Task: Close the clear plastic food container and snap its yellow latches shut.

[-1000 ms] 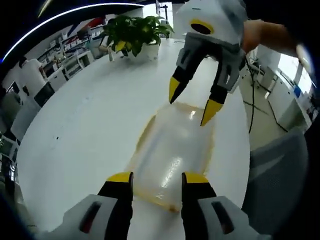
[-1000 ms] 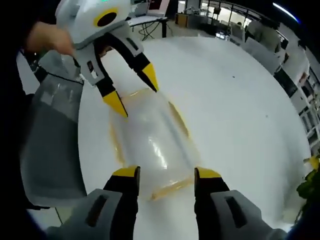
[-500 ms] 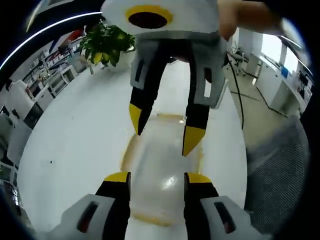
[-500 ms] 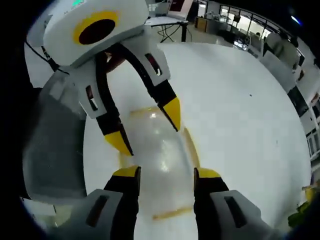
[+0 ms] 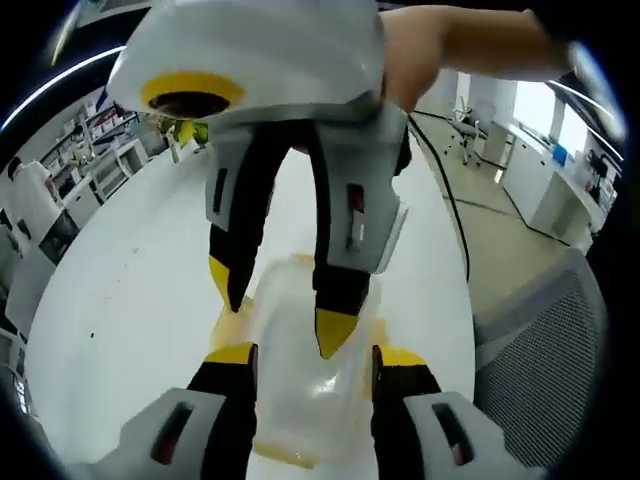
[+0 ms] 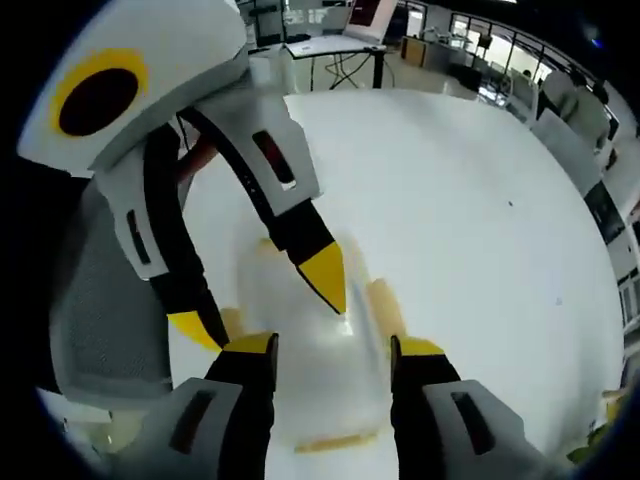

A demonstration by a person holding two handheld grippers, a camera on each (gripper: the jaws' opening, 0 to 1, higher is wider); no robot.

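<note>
The clear plastic food container (image 5: 290, 420) lies on the white table (image 5: 120, 300), its lid on top, with yellow latches (image 6: 385, 305) along its sides. My left gripper (image 5: 317, 355) stands open just above its near end. My right gripper (image 5: 278, 310) comes in from the top, also open, its yellow fingertips (image 5: 333, 333) hanging over the lid. In the right gripper view the container (image 6: 335, 395) lies under my right gripper (image 6: 334, 346), and the left gripper (image 6: 260, 305) reaches in from the upper left. Whether any tip touches the lid is unclear.
A grey mesh chair (image 5: 540, 350) stands beside the table's edge, and shows again as the chair (image 6: 90, 300). A potted plant (image 5: 185, 130) sits at the table's far end. A hand (image 5: 450, 45) holds the right gripper. Desks and a floor cable lie beyond.
Both grippers have closed in on each other over the container and now overlap above its lid. Each looms much larger in the other's view. The container has stayed put.
</note>
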